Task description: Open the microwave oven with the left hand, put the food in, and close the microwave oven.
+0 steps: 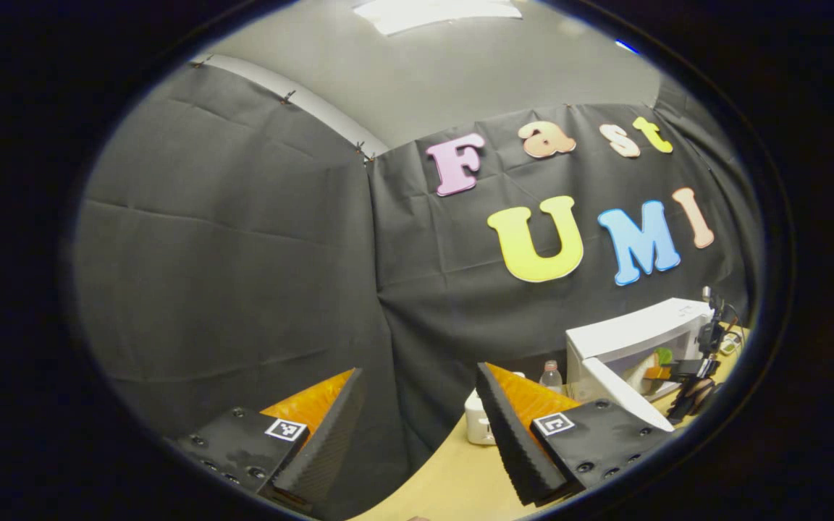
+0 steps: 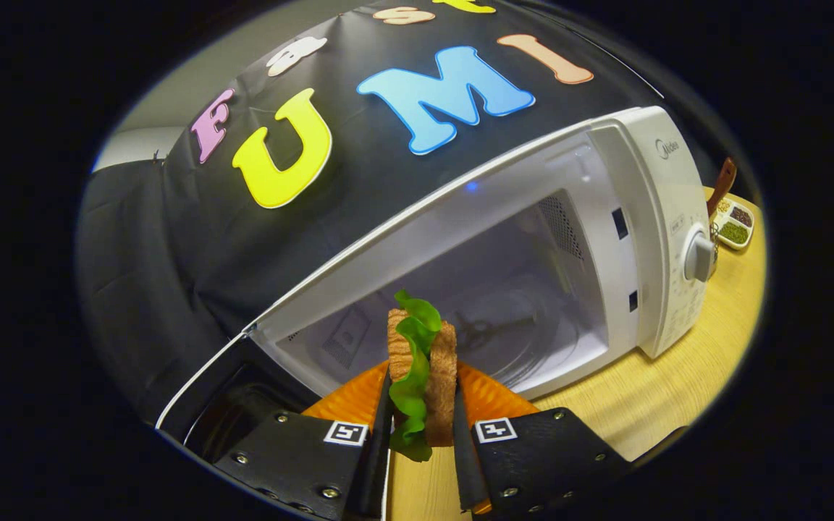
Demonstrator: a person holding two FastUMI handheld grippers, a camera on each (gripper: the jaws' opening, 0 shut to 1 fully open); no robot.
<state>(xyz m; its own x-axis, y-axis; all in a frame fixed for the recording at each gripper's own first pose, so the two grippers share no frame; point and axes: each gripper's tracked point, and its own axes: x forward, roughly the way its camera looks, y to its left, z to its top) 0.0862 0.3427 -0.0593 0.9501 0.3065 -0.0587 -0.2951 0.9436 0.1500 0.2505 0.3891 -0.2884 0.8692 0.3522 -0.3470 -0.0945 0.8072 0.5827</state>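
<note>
Microwave (image 2: pixel 627 239): white, on wooden table (image 2: pixel 677 391), door (image 2: pixel 221 405) swung wide, cavity bare inside.
Sandwich (image 2: pixel 423 376): bread slices with green lettuce, clamped upright between both fingers of right gripper (image 2: pixel 420 434), held just in front of the cavity mouth.
Left gripper (image 1: pixel 417 434): jaws apart, holding nothing, well away from microwave.
Seasoning tray (image 2: pixel 734 223): beside microwave, small compartments of grains, partly cut off.
Bottle (image 1: pixel 551 376): half hidden behind left finger.
</note>
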